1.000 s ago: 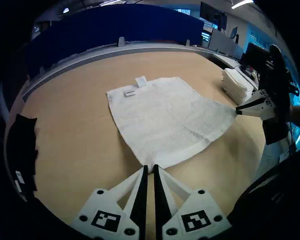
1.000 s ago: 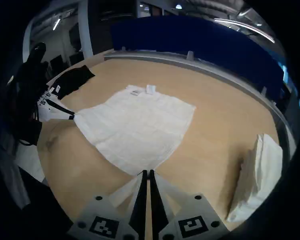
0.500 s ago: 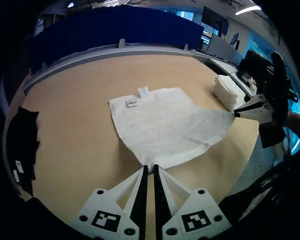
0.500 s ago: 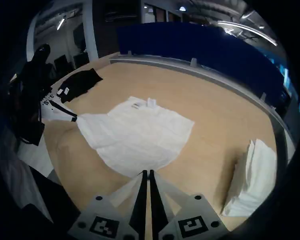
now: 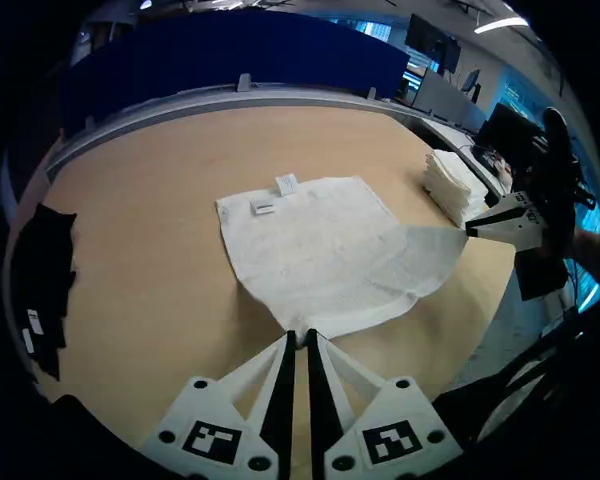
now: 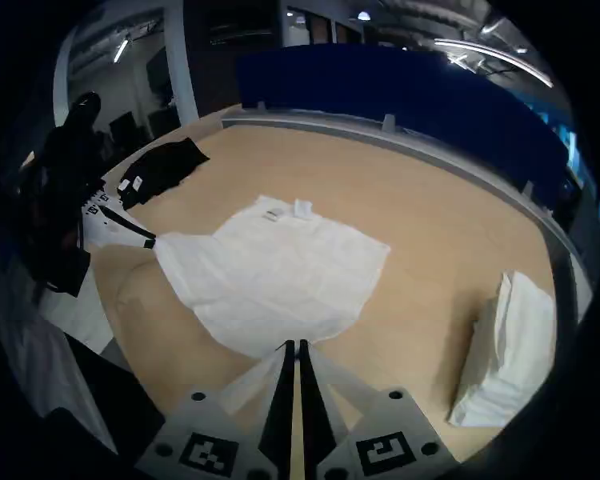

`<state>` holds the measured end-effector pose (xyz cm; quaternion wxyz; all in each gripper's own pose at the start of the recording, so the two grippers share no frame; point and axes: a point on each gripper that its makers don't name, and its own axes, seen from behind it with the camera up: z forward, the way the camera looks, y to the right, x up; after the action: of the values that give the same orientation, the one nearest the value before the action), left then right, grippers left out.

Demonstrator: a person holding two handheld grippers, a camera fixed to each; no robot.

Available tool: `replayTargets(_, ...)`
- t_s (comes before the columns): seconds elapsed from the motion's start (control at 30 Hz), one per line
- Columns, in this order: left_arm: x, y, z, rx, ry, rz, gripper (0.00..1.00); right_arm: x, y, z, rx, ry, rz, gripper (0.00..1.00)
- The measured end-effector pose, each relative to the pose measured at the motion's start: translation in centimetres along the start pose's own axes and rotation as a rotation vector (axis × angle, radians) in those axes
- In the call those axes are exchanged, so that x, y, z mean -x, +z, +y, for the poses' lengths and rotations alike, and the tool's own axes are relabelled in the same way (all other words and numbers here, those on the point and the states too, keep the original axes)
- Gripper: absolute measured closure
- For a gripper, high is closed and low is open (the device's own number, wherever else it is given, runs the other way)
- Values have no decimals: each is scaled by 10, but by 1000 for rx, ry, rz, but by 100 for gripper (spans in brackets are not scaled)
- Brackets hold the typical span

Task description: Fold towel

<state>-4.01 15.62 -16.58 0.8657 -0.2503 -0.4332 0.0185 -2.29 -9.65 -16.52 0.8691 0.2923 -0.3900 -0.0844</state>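
The towel [image 5: 324,248] is spread on the table [image 5: 140,264], its two near corners held raised in the clamped left gripper [image 5: 300,334] and right gripper [image 6: 294,346], and no fold is judged to be made yet.

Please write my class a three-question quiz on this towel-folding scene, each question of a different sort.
1. True or false: the towel is already folded in half.
2. What else lies on the table? A) a stack of folded towels B) a mug C) a book
3. Fill in: the left gripper and the right gripper each pinch a towel ____.
Key: 1 false, it lies spread open; 2 A; 3 corner.
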Motion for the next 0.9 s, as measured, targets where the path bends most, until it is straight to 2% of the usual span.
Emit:
replayTargets(0.3,-7,7,-5,-5,-22,7,90,-1,10,5,-5,2,-1,96)
replayTargets(0.67,-21,25,-13,-7,-84,0,90,-11,28,17,-6,26,10,96)
replayTargets(0.9,-42,38,-30,-21,-109,12,90,-30,41,34,6,11,22,97)
